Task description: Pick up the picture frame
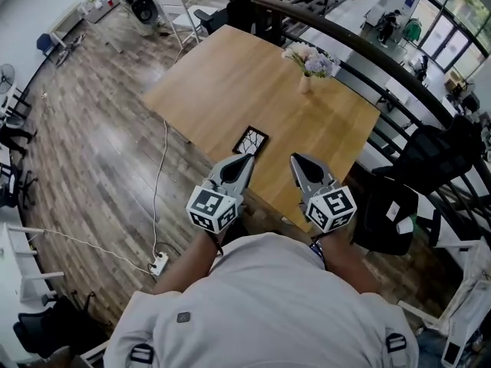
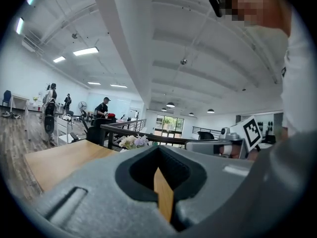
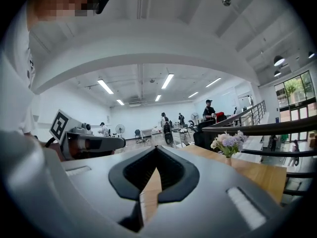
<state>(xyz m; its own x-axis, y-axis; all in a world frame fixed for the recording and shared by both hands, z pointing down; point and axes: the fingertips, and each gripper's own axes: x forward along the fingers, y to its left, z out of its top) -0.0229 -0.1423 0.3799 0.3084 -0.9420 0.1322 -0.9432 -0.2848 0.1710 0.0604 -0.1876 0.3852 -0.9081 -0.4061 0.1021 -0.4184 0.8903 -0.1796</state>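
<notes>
That flat black picture frame [image 1: 251, 140] lies just ahead of the left gripper [image 1: 245, 161], with the right gripper [image 1: 296, 160] a bit farther off. Both are pressed together and empty.

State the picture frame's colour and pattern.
Picture frame: black, with a pale web-like line pattern; best in the head view.

The person wore a pale grey short-sleeved shirt [image 1: 268, 305] with dark buckles [image 1: 140, 353] low at both sides. The left gripper [image 1: 245, 161] and right gripper [image 1: 296, 160] were grey with black-lined jaws, each bearing a white cube [image 1: 211, 208] of black square markers.
</notes>
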